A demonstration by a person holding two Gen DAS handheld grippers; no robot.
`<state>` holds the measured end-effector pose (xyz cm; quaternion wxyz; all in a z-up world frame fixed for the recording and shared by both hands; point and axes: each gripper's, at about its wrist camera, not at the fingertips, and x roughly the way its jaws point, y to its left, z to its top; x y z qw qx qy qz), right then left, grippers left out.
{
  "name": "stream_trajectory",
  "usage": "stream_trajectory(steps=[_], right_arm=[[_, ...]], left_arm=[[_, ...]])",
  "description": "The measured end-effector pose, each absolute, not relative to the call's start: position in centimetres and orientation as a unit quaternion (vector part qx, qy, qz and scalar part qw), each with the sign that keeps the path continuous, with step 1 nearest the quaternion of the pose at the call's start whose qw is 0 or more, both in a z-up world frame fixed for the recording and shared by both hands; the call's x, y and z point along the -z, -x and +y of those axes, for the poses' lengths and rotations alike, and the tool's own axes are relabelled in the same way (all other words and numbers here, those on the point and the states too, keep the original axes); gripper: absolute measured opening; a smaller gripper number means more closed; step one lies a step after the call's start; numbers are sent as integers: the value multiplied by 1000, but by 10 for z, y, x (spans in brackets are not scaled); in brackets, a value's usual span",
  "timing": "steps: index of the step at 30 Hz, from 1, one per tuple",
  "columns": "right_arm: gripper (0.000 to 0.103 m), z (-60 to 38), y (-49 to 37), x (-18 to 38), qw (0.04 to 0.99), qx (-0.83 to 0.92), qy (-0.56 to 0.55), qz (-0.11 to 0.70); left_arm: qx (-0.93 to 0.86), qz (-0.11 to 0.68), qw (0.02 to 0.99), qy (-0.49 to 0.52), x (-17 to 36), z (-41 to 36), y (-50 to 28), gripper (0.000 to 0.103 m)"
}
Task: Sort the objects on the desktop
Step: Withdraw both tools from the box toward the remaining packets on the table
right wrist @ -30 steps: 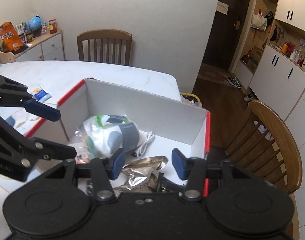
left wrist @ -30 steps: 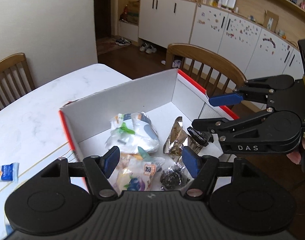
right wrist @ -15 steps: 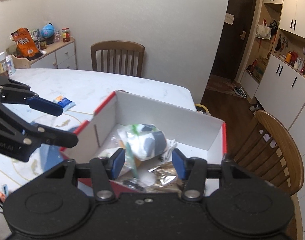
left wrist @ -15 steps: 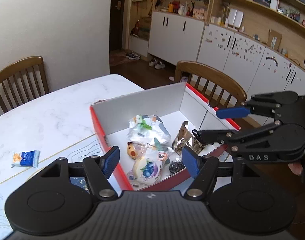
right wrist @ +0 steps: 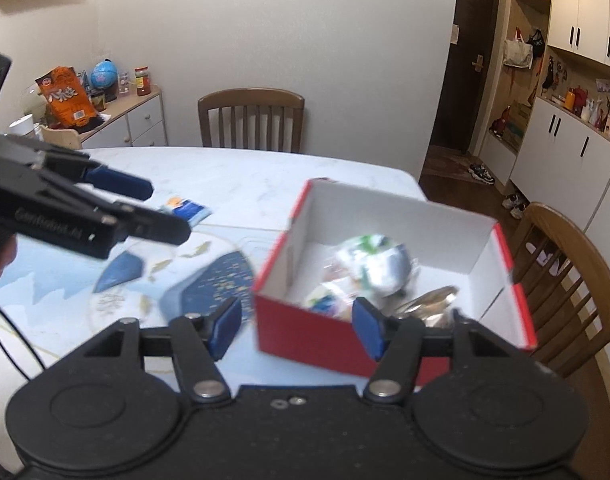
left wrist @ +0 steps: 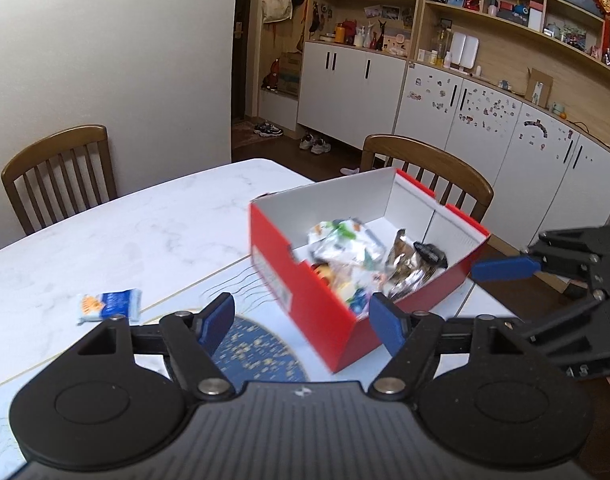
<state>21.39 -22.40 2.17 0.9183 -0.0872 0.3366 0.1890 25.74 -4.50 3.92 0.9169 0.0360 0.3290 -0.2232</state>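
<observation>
Sitting on the table (left wrist: 153,216), red box (left wrist: 305,300) holds crinkled packets (left wrist: 345,240).

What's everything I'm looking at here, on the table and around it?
Box: one, red outside, white inside, open, near the table's right edge.
Packets: several, white, multicoloured and one shiny foil, piled in the box; exact count blurred.
Blue-and-white packet: one, alone on the table, left of the box.
Table: one, white marble look, with a blue-patterned mat on it.
Chairs: two, brown wood, at the table.
Cabinets: white, along the far wall.
Left gripper: black, blue pads, jaws opening, nothing between them.
Right gripper: same, jaws opening, empty.
</observation>
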Motion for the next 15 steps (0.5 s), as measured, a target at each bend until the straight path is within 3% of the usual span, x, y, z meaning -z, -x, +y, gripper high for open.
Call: stream_trajectory(steps=[9, 13, 15], right_arm=[[66, -158, -168, -5, 915, -178, 75, 355], [79, -133, -153, 4, 913, -173, 69, 363], [80, -122, -146, 8, 912, -170, 66, 366]], left_arm=[[235, 324, 915, -48, -30, 15, -241, 83], [236, 327, 914, -49, -23, 37, -240, 86], [237, 330, 913, -47, -18, 47, -241, 86]])
